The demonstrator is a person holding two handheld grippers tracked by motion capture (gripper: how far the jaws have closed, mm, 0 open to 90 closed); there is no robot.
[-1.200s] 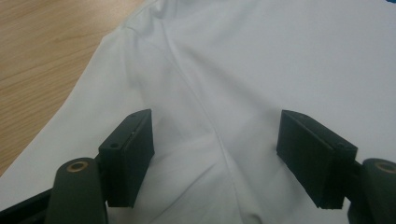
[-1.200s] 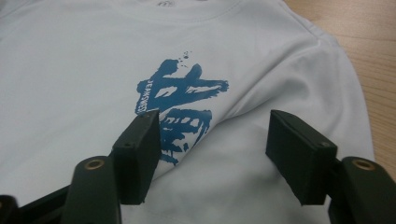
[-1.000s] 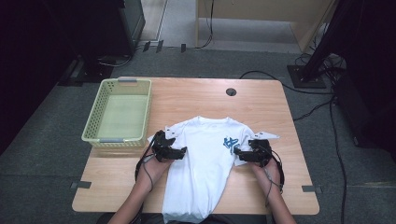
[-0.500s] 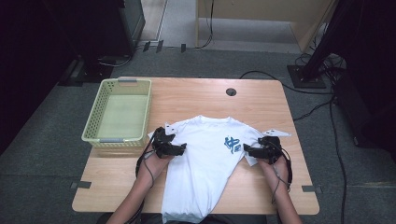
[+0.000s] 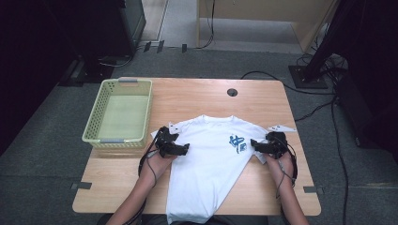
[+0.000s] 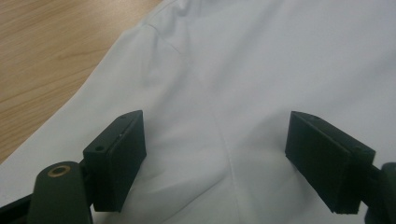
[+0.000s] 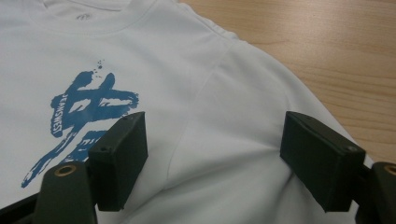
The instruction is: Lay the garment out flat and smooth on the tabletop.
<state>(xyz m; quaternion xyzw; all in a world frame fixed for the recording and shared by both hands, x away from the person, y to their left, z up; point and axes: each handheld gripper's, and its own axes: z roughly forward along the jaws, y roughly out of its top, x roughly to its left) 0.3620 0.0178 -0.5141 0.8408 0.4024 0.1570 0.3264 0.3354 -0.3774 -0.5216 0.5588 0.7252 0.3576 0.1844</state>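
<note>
- High view: we are looking at a white T-shirt (image 5: pixel 211 164) lying flat, print side up, on the desk (image 5: pixel 197 96), its hem hanging over the near edge and a green basket (image 5: pixel 119 112) just beside its left sleeve. We are judging it light, soft and limp; it will sag and crease, so we are taking hold at the sleeve and shoulder seams on both sides. The left claw (image 5: pixel 180 149) is resting at the left sleeve, the right claw (image 5: pixel 256 144) at the right one, both forearms coming in low from the near edge and pointing inward.
- Left gripper view: our left claw (image 6: pixel 224 158) is standing apart, jaws straddling plain cloth by the sleeve seam, nothing pinched.
- Right gripper view: our right claw (image 7: pixel 215 158) is also apart, hovering low over the shoulder seam beside the blue print (image 7: pixel 84 116), gripping nothing.
</note>
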